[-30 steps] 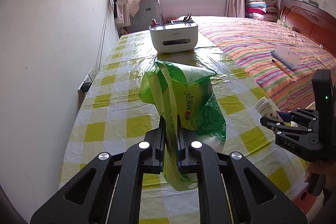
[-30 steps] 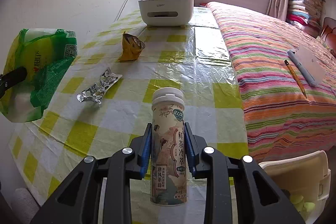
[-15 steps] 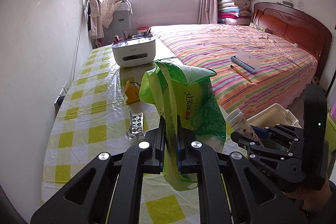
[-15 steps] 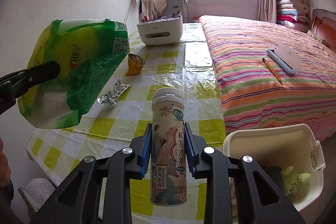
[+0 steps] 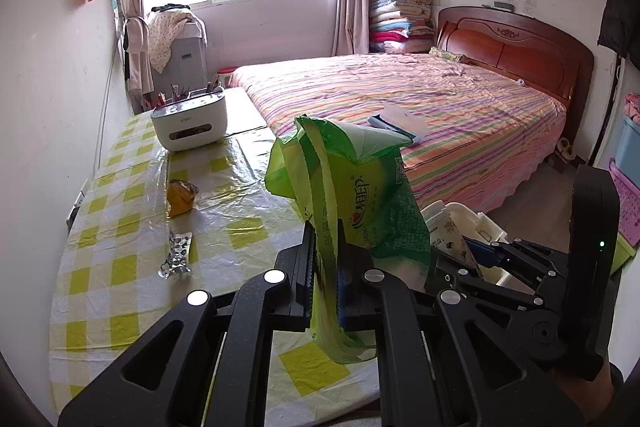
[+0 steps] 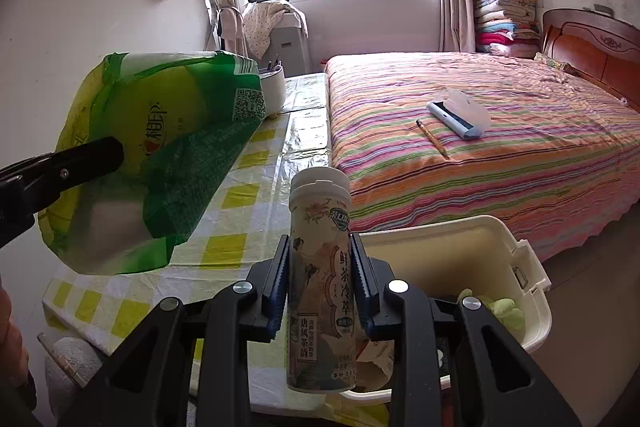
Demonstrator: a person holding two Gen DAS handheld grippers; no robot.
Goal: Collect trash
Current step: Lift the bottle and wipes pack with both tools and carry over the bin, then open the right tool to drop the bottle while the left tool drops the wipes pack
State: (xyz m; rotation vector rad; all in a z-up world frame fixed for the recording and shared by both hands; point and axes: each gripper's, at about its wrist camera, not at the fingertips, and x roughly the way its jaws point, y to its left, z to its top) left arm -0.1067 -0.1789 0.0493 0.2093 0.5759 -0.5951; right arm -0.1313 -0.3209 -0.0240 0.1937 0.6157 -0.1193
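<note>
Both hands have swung off the tabletop (image 5: pixel 132 283). Right gripper (image 6: pixel 320 291) clamps the tea bottle (image 6: pixel 320 267) above the bin (image 6: pixel 500 251); left gripper (image 5: pixel 325 275) pinches the green bag (image 5: pixel 360 195) beside it. Drop looks imminent.

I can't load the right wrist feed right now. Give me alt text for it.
The right gripper is clamped on an upright tea bottle with a white cap, held over a cream bin beside the checked table. At left, the left gripper holds up a green plastic bag; a striped bed fills the right.
</note>
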